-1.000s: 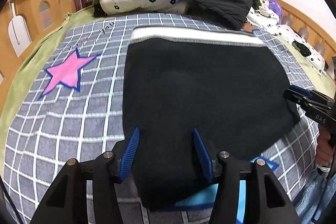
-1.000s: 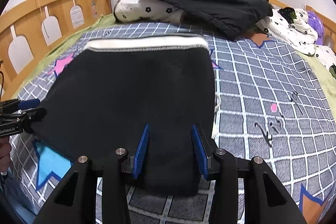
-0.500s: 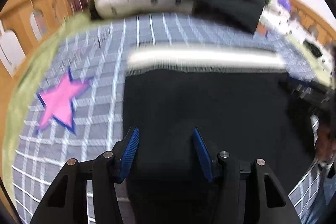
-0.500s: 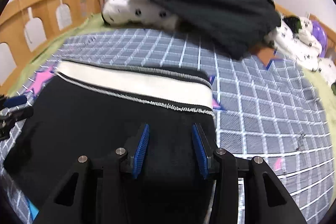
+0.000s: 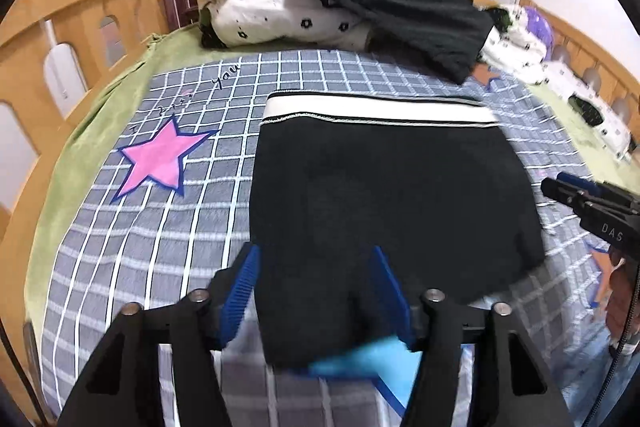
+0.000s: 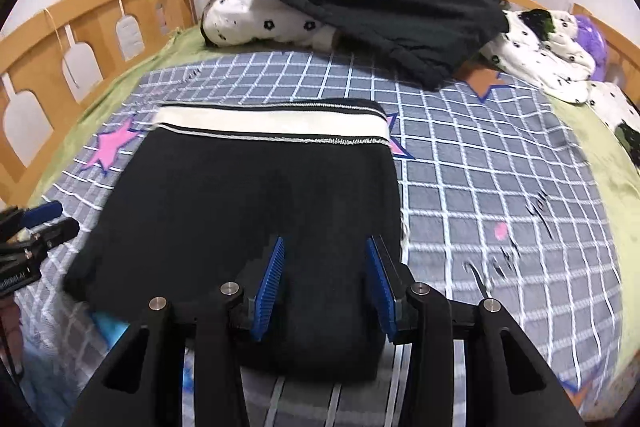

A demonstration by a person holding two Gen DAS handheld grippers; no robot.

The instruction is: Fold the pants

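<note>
The left gripper [image 5: 314,291] is opening above the folded pants [image 5: 384,211] on the bed [image 5: 120,251]; the right gripper [image 6: 326,281] has lifted too, seemingly empty and half-wide, so the fold looks finished

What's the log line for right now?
pants: folded, flat on bed | left claw: opening, nothing gripped | right claw: open, above pants
</note>
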